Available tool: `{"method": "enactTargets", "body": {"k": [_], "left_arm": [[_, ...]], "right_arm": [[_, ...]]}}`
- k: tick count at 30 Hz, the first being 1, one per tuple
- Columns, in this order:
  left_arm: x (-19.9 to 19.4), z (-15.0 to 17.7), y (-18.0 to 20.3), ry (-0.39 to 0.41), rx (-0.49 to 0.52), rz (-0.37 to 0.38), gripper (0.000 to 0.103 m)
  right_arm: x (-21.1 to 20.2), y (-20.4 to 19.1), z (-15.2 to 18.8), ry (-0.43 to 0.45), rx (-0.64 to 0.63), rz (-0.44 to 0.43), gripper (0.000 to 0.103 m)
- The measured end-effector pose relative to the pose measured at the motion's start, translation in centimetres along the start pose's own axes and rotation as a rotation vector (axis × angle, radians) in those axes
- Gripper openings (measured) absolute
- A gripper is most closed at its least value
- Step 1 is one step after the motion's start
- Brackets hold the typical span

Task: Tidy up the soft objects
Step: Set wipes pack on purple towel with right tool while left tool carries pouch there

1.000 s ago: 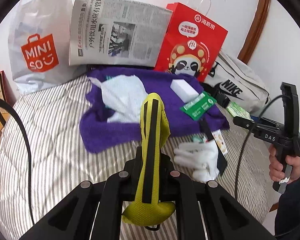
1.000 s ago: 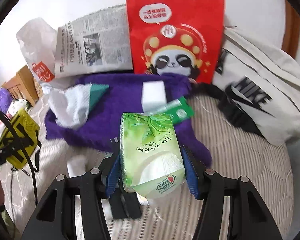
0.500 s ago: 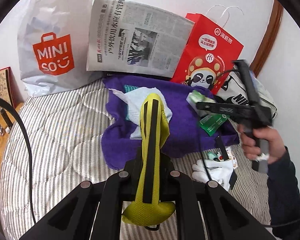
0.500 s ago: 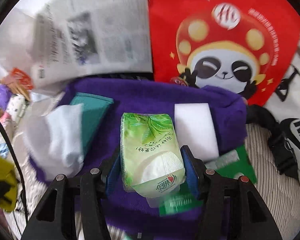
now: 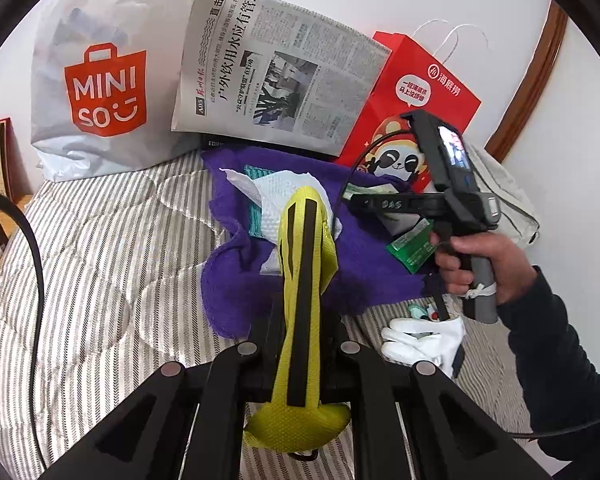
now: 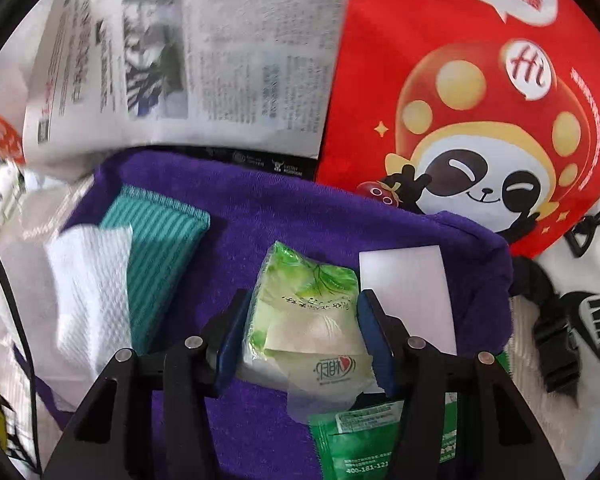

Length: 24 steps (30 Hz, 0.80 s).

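My left gripper (image 5: 300, 320) is shut on a yellow and black mesh pouch (image 5: 302, 280), held above the striped bed in front of the purple towel (image 5: 364, 272). My right gripper (image 6: 304, 320) has its jaws opened around a green tissue pack (image 6: 304, 304) that lies tilted on the purple towel (image 6: 280, 216); the blue pads (image 6: 230, 336) stand slightly off its sides. On the towel also lie a white paper towel (image 6: 88, 288), a teal striped cloth (image 6: 156, 256), a white sponge block (image 6: 408, 292) and a green sachet (image 6: 356, 436).
A MINISO bag (image 5: 104, 80), a newspaper (image 5: 276, 76) and a red panda bag (image 5: 416, 96) stand along the wall. A Nike bag (image 6: 588, 320) lies at the right. White gloves (image 5: 424, 340) lie on the striped bedcover (image 5: 100, 280).
My right gripper carried the tissue pack forward over the purple towel, lowered it and opened its jaws. The left gripper kept hold of the yellow pouch and turned slightly.
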<state>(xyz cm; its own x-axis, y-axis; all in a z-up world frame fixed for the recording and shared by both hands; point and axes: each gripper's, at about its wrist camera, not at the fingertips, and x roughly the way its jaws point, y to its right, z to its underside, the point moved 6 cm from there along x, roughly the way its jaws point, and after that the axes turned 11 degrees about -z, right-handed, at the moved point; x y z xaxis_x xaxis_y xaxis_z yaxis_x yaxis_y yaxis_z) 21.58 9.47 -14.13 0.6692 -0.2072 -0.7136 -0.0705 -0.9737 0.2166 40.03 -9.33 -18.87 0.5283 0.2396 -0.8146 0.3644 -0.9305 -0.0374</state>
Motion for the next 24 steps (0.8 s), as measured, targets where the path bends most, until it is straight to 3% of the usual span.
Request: {"method": "enactTargets", "body": {"k": [7, 11, 19, 24], "left_arm": [[0.0, 0.4, -0.2, -0.007, 0.008, -0.002, 0.010], [-0.2, 0.4, -0.1, -0.010, 0.008, -0.001, 0.010], [-0.2, -0.6, 0.7, -0.011, 0.015, -0.020, 0.010], [-0.2, -2.0, 2.4, 0.007, 0.019, 0.011, 0.010]], "right_arm": [[0.6, -0.4, 1.1, -0.055, -0.048, -0.005, 0.059], [0.2, 0.2, 1.8, -0.057, -0.018, -0.068, 0.062], [-4.8, 1.2, 3.3, 0.008, -0.003, -0.119, 0.066], [-8.5, 3.7, 5.3, 0.053, 0.034, -0.052, 0.066]]}}
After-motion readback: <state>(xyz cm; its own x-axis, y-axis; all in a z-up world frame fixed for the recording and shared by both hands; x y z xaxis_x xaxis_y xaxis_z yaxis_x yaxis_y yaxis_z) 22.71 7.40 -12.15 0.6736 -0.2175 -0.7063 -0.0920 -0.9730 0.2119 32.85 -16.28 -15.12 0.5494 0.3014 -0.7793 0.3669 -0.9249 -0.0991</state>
